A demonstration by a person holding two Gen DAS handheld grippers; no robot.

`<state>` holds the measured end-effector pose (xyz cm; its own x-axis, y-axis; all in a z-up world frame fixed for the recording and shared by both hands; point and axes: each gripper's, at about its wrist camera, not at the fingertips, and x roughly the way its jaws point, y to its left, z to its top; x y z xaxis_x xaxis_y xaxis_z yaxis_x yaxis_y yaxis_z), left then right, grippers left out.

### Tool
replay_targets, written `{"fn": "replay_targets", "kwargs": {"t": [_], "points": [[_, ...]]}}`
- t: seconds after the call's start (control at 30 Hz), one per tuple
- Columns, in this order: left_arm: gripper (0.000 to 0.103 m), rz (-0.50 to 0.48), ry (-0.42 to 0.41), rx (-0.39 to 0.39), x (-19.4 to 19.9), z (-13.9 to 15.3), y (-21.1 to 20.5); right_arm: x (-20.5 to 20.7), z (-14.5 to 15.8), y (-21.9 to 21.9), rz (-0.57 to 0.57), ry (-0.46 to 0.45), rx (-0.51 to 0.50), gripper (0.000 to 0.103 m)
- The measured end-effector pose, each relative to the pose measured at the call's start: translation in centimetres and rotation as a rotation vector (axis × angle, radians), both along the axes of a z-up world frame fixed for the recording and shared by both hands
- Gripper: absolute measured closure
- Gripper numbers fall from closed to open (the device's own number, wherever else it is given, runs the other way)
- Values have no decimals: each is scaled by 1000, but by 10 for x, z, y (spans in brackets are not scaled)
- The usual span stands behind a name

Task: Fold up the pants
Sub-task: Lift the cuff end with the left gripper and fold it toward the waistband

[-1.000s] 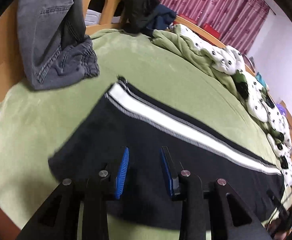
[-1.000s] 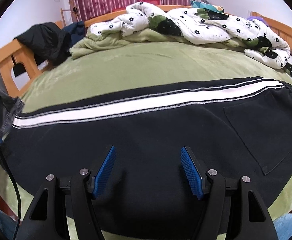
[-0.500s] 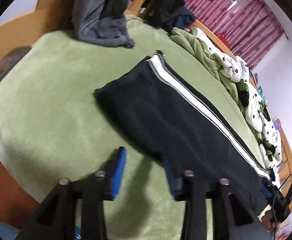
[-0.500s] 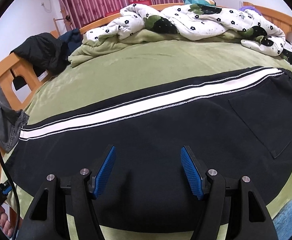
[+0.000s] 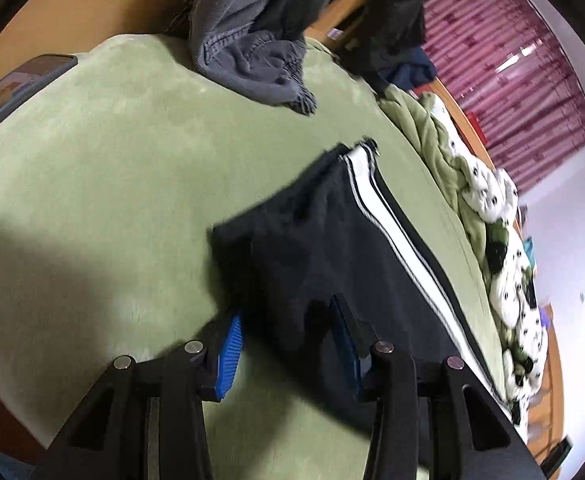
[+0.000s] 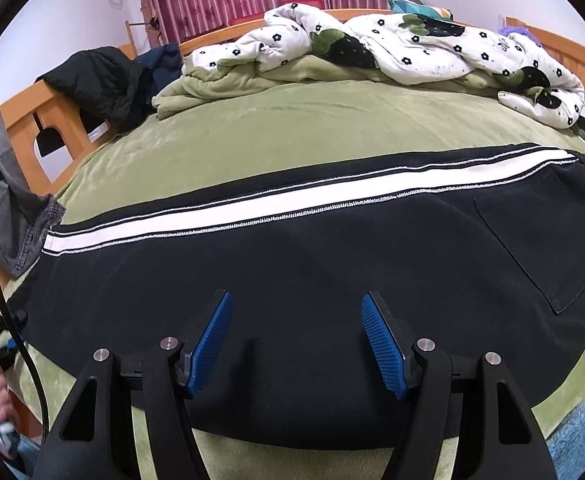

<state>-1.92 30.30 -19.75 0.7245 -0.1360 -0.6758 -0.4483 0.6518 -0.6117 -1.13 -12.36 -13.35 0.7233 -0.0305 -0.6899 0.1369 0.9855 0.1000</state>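
Black pants (image 6: 312, 280) with a white side stripe (image 6: 252, 208) lie flat, folded lengthwise, across the green bed. The waist and a back pocket (image 6: 544, 240) are at the right in the right wrist view, the leg cuffs at the left. My right gripper (image 6: 296, 340) is open and empty, just above the pants' near edge at mid-leg. My left gripper (image 5: 288, 344) is open at the cuff end of the pants (image 5: 332, 248), its jaws either side of the near corner of the cuff, nothing held.
A grey garment (image 5: 252, 48) hangs over the wooden bed frame (image 6: 24, 132) near the cuffs. A dark jacket (image 6: 100, 80) lies on the frame. A crumpled flowered quilt (image 6: 412, 44) and green blanket lie along the far side. Green bedsheet (image 5: 92, 200) is bare left of the cuffs.
My left gripper has swung off the leg fabric toward the cuff end and now straddles the cuff corner. My right gripper has barely moved.
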Motion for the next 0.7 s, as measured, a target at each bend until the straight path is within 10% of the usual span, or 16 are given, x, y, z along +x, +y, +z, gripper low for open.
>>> {"fn": "replay_targets", "kwargs": {"t": [0.37, 0.7], "points": [[86, 58, 20, -7, 16, 3, 10, -4, 8, -11, -6, -7, -24, 37], [93, -58, -95, 271, 32, 91, -54, -3, 50, -58, 12, -75, -104, 37]]}}
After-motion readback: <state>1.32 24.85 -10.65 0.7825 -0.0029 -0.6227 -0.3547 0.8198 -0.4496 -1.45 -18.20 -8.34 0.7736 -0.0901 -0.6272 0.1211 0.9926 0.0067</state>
